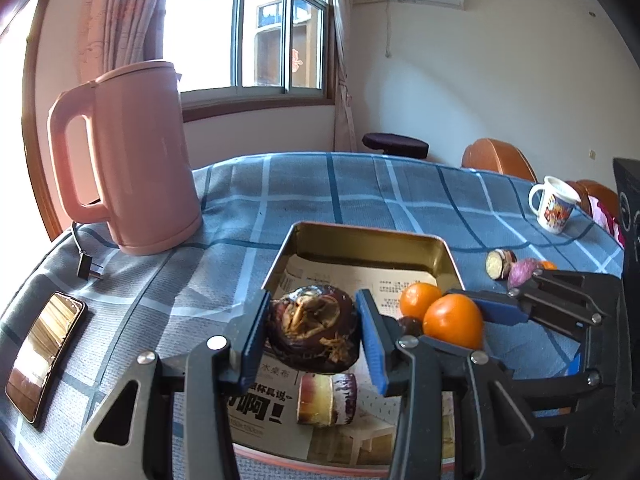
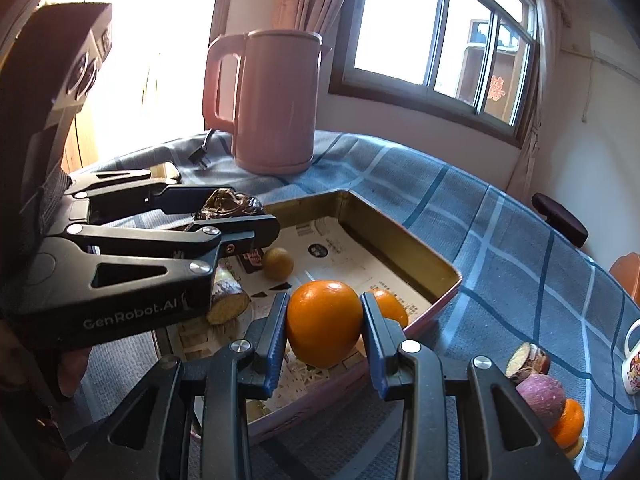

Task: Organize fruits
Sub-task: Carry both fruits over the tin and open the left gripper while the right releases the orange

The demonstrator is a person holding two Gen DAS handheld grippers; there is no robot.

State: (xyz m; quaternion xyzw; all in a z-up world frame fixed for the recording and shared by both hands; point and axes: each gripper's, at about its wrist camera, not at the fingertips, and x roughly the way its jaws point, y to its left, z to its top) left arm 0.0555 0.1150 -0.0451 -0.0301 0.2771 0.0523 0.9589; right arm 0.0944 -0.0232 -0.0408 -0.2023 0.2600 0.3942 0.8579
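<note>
My left gripper (image 1: pixel 314 332) is shut on a dark brown shrivelled fruit (image 1: pixel 314 328) and holds it above the gold tin tray (image 1: pixel 360 234). My right gripper (image 2: pixel 324 328) is shut on an orange (image 2: pixel 324 322) over the tray's (image 2: pixel 400 240) near edge; it shows in the left wrist view too (image 1: pixel 454 320). The tray, lined with newspaper, holds a second orange (image 1: pixel 418 300), a cut sweet potato piece (image 1: pixel 326 400) and a small yellowish round fruit (image 2: pixel 278 263). Outside the tray lie a cut purple piece (image 2: pixel 528 360), a purple sweet potato (image 2: pixel 540 396) and another orange (image 2: pixel 568 422).
A pink kettle (image 1: pixel 132 156) with its plug (image 1: pixel 90 270) stands at the back left of the blue checked tablecloth (image 1: pixel 360 192). A phone (image 1: pixel 44 356) lies near the left edge. A white mug (image 1: pixel 554 204) stands at the far right. Chairs (image 1: pixel 498 158) stand behind the table.
</note>
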